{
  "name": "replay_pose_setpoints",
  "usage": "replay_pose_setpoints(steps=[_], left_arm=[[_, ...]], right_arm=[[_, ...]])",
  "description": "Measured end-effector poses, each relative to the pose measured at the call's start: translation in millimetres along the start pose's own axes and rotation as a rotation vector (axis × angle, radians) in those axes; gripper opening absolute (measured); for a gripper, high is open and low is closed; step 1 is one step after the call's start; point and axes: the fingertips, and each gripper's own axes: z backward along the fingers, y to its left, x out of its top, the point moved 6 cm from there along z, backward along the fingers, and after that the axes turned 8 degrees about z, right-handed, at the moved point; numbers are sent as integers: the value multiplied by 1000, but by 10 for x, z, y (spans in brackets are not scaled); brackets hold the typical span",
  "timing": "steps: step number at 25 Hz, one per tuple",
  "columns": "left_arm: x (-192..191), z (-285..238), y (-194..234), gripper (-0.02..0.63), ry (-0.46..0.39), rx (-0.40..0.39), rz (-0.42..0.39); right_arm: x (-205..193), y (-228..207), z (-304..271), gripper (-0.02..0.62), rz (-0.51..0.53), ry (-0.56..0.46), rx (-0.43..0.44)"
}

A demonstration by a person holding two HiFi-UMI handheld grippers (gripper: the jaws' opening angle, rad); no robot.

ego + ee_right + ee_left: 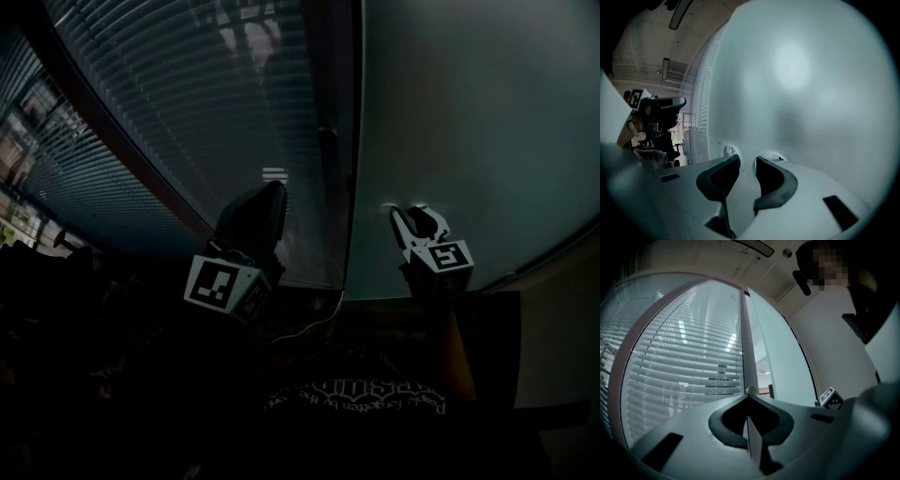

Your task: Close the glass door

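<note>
Tongs: left gripper jaws pinched together, nothing in them. The right gripper jaws are narrowly apart and empty, tips at or on the frosted glass door; contact is unclear, only their reflections show. Risk: bare tips skid on smooth glass with no grip to recover. The left tips sit by the post at 12 o'clock and could get nipped as the door edge closes. Left gripper view shows a lit strip at 1 o'clock, likely the gap left to close; head view shows only dark there.

Glass door: frosted pane, upright, just rt of dark vert. frame post; ajar or shut, can't tell.
</note>
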Motion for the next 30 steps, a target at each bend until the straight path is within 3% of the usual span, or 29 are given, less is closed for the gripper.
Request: replay_pose_setpoints(steps=[11,30], left_arm=[[19,-237,176,2,5,-46,0],[-65,-202,348,2,15,-24,6]], right_arm=[[23,-123,-319,112,-20,16,-35],[1,-238,-549,112,-32,23,-72]])
